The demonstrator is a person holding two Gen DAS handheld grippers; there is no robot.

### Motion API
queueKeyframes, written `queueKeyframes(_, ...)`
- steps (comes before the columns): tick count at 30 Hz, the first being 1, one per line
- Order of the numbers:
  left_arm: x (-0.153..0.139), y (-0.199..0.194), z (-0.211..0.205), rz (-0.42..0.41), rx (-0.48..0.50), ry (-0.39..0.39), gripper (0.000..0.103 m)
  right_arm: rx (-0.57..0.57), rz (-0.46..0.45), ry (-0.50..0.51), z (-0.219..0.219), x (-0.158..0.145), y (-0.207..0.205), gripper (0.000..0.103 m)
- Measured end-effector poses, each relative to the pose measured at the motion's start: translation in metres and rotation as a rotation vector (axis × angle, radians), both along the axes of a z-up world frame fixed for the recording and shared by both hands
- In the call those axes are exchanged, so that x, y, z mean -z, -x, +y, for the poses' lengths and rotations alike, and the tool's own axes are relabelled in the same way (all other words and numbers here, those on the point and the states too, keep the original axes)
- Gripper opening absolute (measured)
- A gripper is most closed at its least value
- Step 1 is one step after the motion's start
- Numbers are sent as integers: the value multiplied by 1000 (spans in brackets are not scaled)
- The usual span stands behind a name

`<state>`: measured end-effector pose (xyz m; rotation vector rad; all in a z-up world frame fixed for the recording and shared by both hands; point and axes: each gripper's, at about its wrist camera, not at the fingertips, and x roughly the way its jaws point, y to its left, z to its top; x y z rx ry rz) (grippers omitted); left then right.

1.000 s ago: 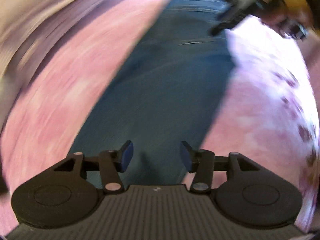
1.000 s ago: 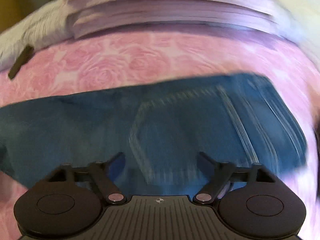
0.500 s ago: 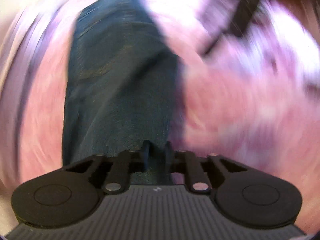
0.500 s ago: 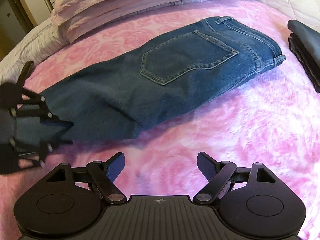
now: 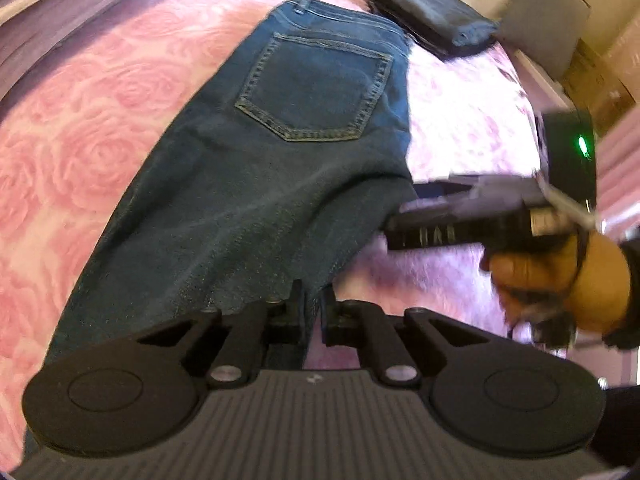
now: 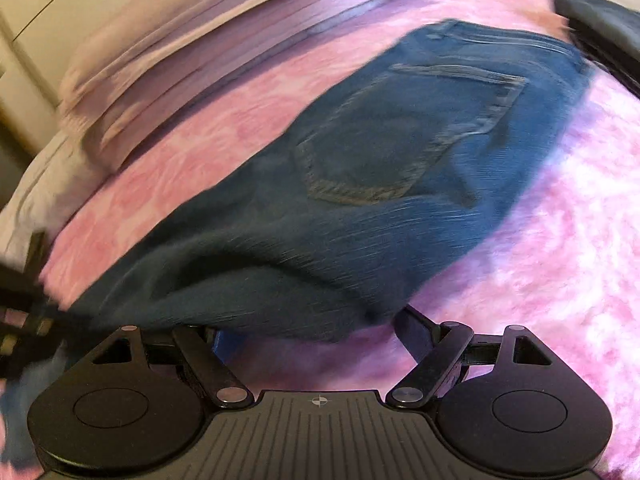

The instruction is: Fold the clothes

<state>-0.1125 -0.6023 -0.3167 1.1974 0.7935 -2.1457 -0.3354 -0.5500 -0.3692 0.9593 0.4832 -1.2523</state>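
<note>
Blue jeans (image 5: 280,184) lie lengthwise on a pink rose-patterned bedspread (image 5: 80,152), back pocket up. My left gripper (image 5: 314,308) is shut on the jeans' near edge, where the denim lifts into a ridge. In the same view a hand holds my right gripper (image 5: 404,210), which reaches at the jeans' right edge. In the right wrist view the jeans (image 6: 400,168) run diagonally, and their raised near fold sits just ahead of my right gripper (image 6: 316,332). Its jaws stand wide open and the pads do not press the cloth. My left gripper (image 6: 20,312) is a blur at the far left.
A folded dark garment (image 5: 432,12) lies beyond the jeans' waistband, also seen in the right wrist view (image 6: 600,20). Stacked pink and white bedding (image 6: 180,60) lines the far side of the bed. A grey cushion (image 5: 548,20) stands at the back right.
My left gripper's jaws have shut on the jeans' edge, and the hand has swung across the bed. My right gripper has rolled and sunk to the jeans' near fold, jaws still wide.
</note>
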Motion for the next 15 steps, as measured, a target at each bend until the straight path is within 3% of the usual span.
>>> queueKeyframes(6,-5,23,21,-86,151,79,13,139,69,-16,32,-18,49,82)
queueKeyframes(11,1,43,31,-159,216,141,14,107,80,-44,55,-27,57,82)
queueKeyframes(15,5,43,22,-157,168,163,10,49,45,-38,55,-26,43,82)
